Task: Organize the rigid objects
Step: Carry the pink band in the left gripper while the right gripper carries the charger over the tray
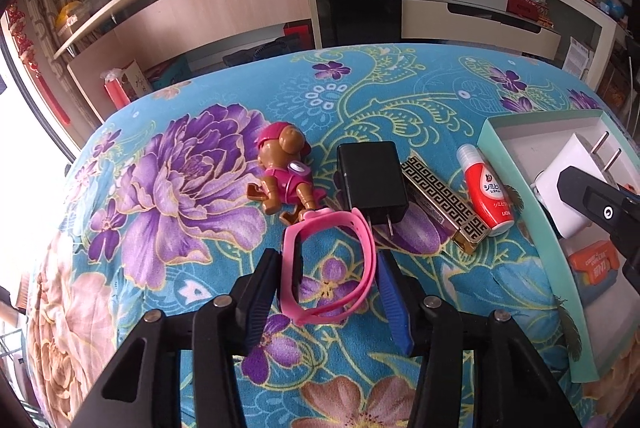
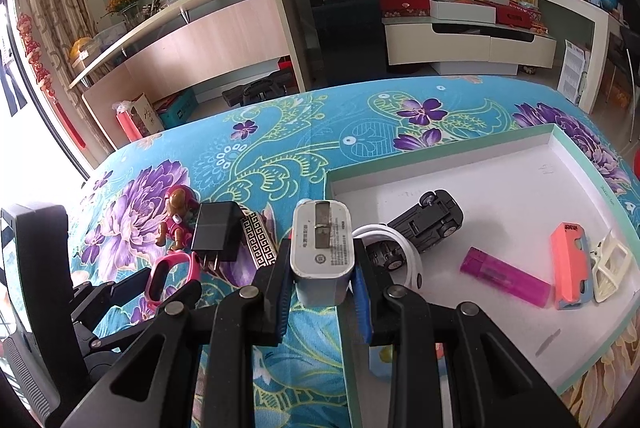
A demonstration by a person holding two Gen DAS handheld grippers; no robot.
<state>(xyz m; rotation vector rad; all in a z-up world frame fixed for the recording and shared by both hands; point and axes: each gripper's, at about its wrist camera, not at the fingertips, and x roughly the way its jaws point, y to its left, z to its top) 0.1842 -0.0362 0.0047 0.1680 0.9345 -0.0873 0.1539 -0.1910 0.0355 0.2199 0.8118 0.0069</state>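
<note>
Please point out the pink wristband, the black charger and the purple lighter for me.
pink wristband (image 1: pixel 366 240): left wrist view, on the right side of its loop.
black charger (image 1: pixel 370 174): left wrist view, middle of its top face.
purple lighter (image 2: pixel 504 282): right wrist view, middle of its body.

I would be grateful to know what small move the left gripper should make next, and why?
Probably close the left gripper a little more on the pink band. The band lies on the cloth between the fingers, but the left finger still seems slightly clear of it. The right gripper already holds the white charger at the box, so the band looks like the next pick.
</note>
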